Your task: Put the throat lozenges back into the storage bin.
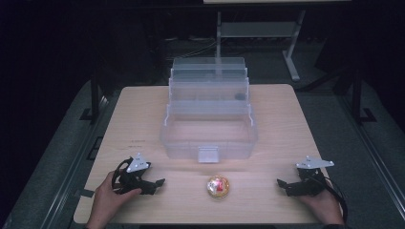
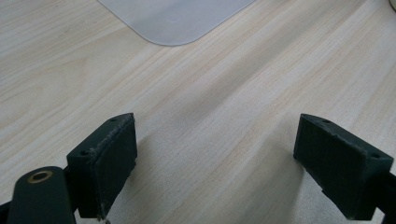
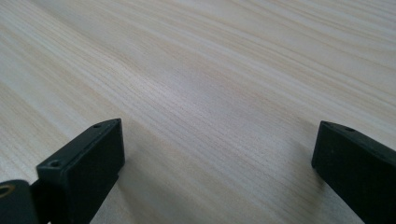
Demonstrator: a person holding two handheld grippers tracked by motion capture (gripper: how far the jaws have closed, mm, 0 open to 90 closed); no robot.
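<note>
Ball [image 1: 218, 186], round and so without a long axis, lies low in the middle of the frame before the clear box [image 1: 208, 138], between the left gripper [image 1: 154, 185] and right gripper [image 1: 283, 185], both spread and empty, with the left one slightly nearer.

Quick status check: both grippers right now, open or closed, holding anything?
Left gripper: open, holding nothing, jaws wide apart over the bare table.
Right gripper: open, holding nothing.
</note>
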